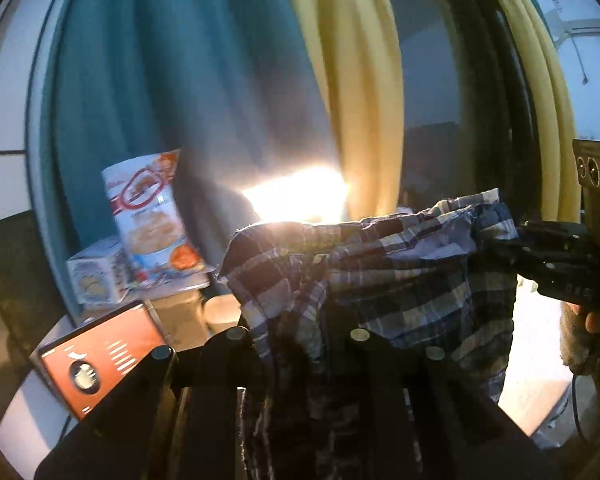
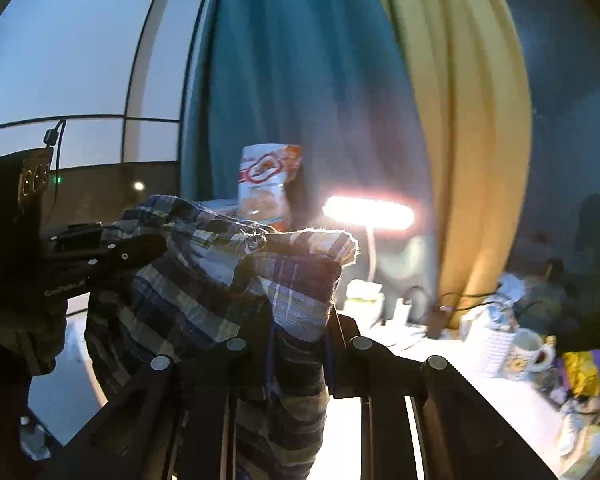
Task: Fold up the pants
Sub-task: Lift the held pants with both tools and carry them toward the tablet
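Observation:
The plaid pants (image 1: 364, 276) hang in the air between both grippers, held up by their top edge. My left gripper (image 1: 296, 344) is shut on one end of the cloth, which drapes down between its fingers. My right gripper (image 2: 300, 344) is shut on the other end of the pants (image 2: 204, 280). The right gripper also shows at the right of the left wrist view (image 1: 512, 252), its jaws closed on the fabric. The left gripper shows at the left of the right wrist view (image 2: 140, 252), likewise clamped on the cloth.
A snack bag (image 1: 152, 216) and a small box (image 1: 96, 280) stand on the table's far left, with an orange box (image 1: 100, 356) nearer. A bright lamp (image 2: 368, 212) glows behind. Teal and yellow curtains (image 2: 300, 80) hang at the back. Mugs and clutter (image 2: 532, 352) sit at the right.

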### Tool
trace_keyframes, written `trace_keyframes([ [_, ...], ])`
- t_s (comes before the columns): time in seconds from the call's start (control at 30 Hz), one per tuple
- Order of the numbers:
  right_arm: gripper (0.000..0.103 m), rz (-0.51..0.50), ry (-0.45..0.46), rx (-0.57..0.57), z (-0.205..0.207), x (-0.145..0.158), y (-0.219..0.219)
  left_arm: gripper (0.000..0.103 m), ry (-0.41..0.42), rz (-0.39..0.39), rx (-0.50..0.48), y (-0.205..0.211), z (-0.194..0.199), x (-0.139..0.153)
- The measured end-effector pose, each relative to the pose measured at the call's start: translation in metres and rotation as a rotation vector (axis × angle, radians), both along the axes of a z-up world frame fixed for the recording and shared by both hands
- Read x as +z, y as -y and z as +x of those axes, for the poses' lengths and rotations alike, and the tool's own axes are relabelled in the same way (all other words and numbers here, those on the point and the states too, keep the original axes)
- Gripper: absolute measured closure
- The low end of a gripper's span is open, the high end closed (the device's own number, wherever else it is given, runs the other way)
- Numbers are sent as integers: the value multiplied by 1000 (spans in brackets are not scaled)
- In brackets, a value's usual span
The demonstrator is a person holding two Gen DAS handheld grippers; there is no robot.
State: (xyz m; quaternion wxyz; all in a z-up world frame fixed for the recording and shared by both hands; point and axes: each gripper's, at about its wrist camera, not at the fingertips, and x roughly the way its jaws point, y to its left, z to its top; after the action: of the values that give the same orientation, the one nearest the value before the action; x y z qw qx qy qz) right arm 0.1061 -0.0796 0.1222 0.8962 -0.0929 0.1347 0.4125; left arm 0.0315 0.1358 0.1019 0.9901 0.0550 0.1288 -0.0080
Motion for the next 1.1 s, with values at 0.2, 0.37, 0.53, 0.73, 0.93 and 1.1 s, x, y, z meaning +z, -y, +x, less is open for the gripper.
trace_keyframes([
  [0.2,84,-30,-56,42,2,-19,-34,87,-72,-57,37,-34,4,-25],
  [0.37,84,-68,-135,32,26,-50,-57,87,-160,-110,35,-56,33,-60],
  [0.53,84,-110,-217,2,60,-80,-77,87,-231,-139,18,-74,74,-87],
  [0.73,84,-161,-276,-29,104,-109,-88,87,-315,-166,8,-84,111,-121],
  [0.93,84,-205,-367,-51,146,-147,-96,86,-414,-196,16,-96,143,-159],
  [1.1,84,-224,-439,-63,168,-179,-108,79,-495,-203,31,-107,163,-178],
])
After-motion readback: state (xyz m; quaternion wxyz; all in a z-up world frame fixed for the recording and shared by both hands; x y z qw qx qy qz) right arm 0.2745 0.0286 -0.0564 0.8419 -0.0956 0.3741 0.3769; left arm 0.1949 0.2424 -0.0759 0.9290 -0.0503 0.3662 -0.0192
